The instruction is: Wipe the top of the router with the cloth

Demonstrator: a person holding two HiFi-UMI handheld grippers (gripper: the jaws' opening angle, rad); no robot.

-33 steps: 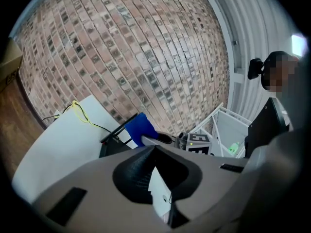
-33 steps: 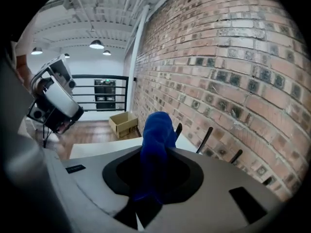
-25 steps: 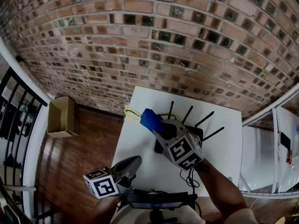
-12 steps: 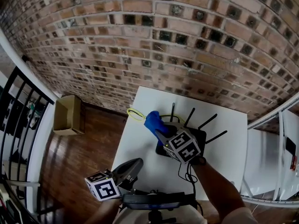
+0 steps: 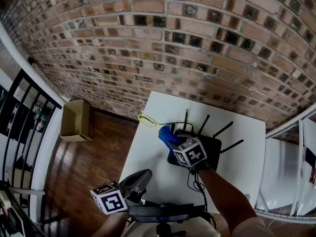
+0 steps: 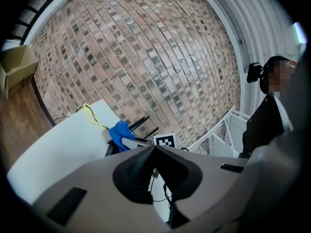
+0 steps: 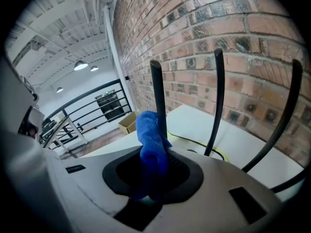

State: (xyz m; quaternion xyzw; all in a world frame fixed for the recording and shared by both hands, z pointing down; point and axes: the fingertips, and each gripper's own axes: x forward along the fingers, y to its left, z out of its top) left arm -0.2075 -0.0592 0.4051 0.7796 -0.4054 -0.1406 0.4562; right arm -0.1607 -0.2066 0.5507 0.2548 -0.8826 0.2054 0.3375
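We hold the cloth at the router's left end.
In the middle of the head view, our right gripper [image 5: 174, 141] has its jaws clamped on the blue cloth [image 5: 165, 134]. It sits by the antennas at the left end of the black router [image 5: 211, 146] on the white bench [image 5: 148, 157]. At lower left, our left gripper [image 5: 137, 180] has its jaws pressed together on nothing, apart from the router.

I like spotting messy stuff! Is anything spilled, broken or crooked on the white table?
Nothing looks spilled or broken. The only untidy thing is a loose yellow cable, which loops near the back edge of the table, beside the router.
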